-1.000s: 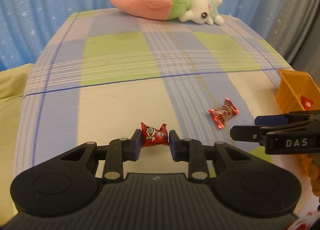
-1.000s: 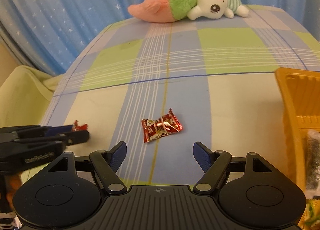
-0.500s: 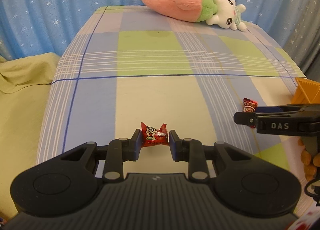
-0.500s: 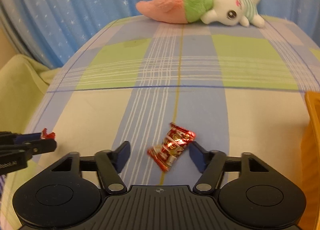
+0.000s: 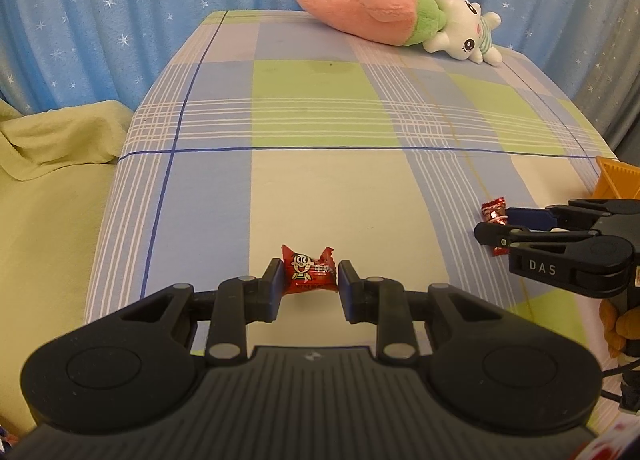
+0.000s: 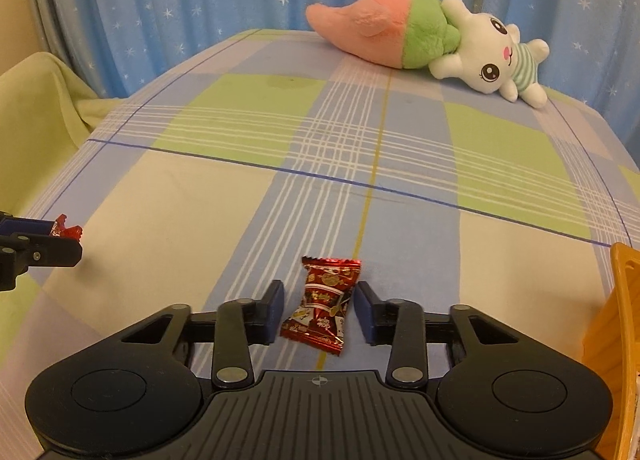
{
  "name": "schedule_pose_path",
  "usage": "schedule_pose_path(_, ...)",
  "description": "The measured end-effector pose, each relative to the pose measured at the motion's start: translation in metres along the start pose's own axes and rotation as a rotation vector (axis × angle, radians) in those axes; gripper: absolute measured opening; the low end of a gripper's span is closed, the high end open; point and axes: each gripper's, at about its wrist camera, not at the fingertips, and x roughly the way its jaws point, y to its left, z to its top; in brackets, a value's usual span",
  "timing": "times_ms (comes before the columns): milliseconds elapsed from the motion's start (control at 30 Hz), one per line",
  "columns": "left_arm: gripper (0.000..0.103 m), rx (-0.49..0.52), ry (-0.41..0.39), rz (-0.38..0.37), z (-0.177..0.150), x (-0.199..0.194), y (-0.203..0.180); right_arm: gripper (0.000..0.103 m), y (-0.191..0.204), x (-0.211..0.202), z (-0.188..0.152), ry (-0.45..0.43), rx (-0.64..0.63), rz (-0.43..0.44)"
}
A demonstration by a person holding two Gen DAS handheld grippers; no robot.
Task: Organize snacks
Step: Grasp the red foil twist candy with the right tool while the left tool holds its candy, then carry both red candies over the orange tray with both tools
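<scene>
The left claw [image 5: 308,286] clamps a small red cartoon-face candy [image 5: 307,274]; the right claw [image 6: 319,312] sits released around a shiny red foil candy [image 6: 325,302] on the plaid bed [image 6: 224,204].

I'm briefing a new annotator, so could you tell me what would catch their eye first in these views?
Probably the pink-and-green plush bunny lying at the far end of the plaid bed. Next, the two red sweets: the left gripper pinches a cartoon-face candy, and a shiny wrapped candy lies between the right gripper fingers.
</scene>
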Motion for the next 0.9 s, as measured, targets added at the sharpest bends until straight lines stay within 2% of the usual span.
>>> schedule_pose_path(133, 0.026, 0.002, -0.003, -0.001, -0.001, -0.002, 0.0, 0.026, 0.001, -0.002, 0.0, 0.002, -0.005, 0.004)
schedule_pose_path(600, 0.026, 0.016, -0.02, -0.001, -0.014, -0.022, -0.01, 0.024, 0.009, -0.018, -0.016, 0.022, -0.005, 0.065)
schedule_pose_path(900, 0.026, 0.033, -0.027, -0.015, -0.03, -0.044, -0.027, 0.024, 0.005, -0.055, -0.037, 0.018, 0.08, 0.145)
